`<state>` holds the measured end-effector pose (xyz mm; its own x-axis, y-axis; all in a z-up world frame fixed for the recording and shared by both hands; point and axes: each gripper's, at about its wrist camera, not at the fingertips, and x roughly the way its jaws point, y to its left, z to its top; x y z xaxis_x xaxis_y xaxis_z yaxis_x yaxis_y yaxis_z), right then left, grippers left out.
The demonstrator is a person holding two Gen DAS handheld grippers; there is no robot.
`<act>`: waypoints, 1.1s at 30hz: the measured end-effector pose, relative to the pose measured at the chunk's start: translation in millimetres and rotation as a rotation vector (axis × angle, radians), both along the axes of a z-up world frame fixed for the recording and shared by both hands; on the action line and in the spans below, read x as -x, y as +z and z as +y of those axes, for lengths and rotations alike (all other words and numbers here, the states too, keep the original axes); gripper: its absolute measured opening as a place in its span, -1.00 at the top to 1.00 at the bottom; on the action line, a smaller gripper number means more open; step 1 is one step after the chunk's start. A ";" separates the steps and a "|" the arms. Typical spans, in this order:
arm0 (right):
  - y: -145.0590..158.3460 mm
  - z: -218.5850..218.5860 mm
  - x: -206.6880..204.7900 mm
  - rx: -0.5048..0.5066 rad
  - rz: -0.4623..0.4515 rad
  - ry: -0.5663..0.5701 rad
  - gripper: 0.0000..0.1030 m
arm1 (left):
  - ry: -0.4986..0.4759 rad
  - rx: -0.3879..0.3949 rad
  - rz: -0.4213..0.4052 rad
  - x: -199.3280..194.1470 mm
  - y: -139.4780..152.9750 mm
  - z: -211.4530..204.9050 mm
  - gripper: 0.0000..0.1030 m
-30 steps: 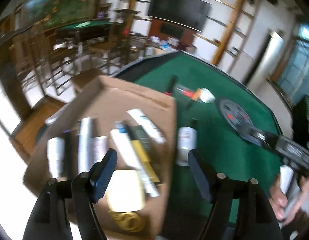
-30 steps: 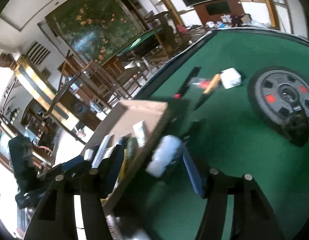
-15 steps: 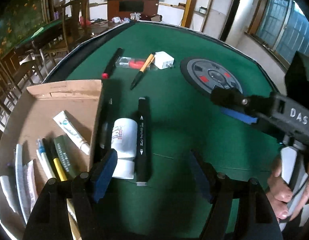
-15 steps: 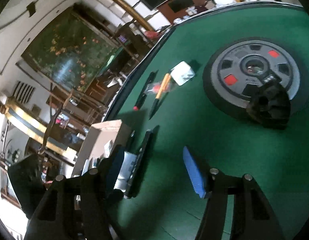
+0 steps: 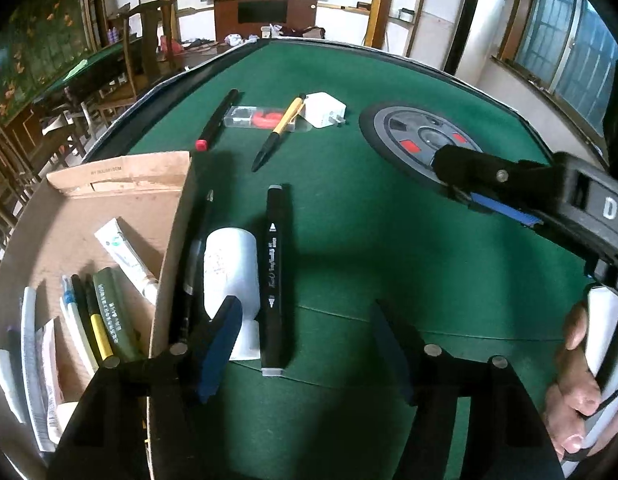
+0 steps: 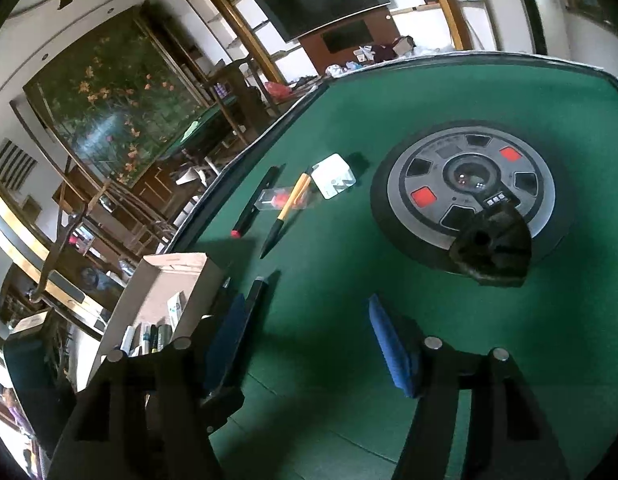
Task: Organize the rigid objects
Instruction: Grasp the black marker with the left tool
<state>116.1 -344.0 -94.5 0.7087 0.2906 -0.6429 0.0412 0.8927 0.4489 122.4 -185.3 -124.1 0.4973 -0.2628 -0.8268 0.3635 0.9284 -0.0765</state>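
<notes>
On the green felt a white bottle (image 5: 229, 272) lies beside a black marker (image 5: 274, 276), with a thin black pen (image 5: 193, 264) against the wall of the cardboard box (image 5: 121, 172). My left gripper (image 5: 305, 340) hovers just short of them. Its jaws are closing, the marker's near end shows between them, and neither pad touches it. My right gripper (image 6: 309, 344) hangs over bare felt further right, jaws opening with nothing between them. The marker (image 6: 257, 292) peeks out beside its left finger. Tubes and pens (image 5: 109, 308) lie in the box.
At the far side lie a red-tipped black pen (image 5: 217, 120), a clear case with a red part (image 5: 261, 118), a yellow-and-black pen (image 5: 279, 132) and a white charger (image 5: 323, 114). A grey weight plate (image 6: 465, 184) carries a dark lump (image 6: 493, 244) on its near rim. A hand (image 5: 577, 392) shows at the right.
The left gripper swung right, off the box, and down over the bottle and marker; its jaws have narrowed slightly. The right gripper turned away from the box toward the weight plate.
</notes>
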 end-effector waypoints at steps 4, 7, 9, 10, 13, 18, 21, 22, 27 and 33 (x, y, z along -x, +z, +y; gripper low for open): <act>1.7 -1.3 1.0 -0.011 -0.005 0.002 -0.25 | 0.001 0.010 0.009 -4.4 0.4 -1.3 -0.26; 1.1 -4.5 1.9 -0.024 -0.006 -0.006 -0.25 | 0.004 0.055 0.033 -5.2 3.5 4.8 -0.23; 1.3 -6.3 2.2 -0.033 -0.005 -0.010 -0.25 | -0.003 0.057 0.039 -4.6 3.8 4.4 -0.17; 1.4 -7.3 2.5 -0.039 -0.006 -0.012 -0.25 | -0.011 0.046 0.036 -4.3 3.5 2.0 -0.17; 2.3 -7.7 3.4 -0.047 -0.009 -0.013 -0.25 | -0.024 0.009 0.042 -10.0 -1.4 -7.9 -0.16; 2.3 -8.0 3.5 -0.047 -0.008 -0.014 -0.25 | 0.011 -0.062 0.066 -32.0 -17.9 -14.1 -0.06; 1.9 -9.3 3.6 -0.052 -0.002 -0.025 -0.25 | 0.022 -0.024 0.114 -38.5 -26.2 -9.1 0.31; 2.4 -10.1 3.7 -0.056 -0.001 -0.029 -0.25 | 0.021 -0.033 0.109 -38.0 -26.7 -9.5 0.41; 9.5 -19.1 5.3 -0.050 -0.017 -0.038 -0.25 | 0.041 -0.047 0.077 -22.2 -24.0 -3.0 0.72; 33.9 -61.6 -7.0 0.051 0.012 -0.100 -0.57 | 0.020 -0.051 0.048 18.0 -27.1 1.9 0.71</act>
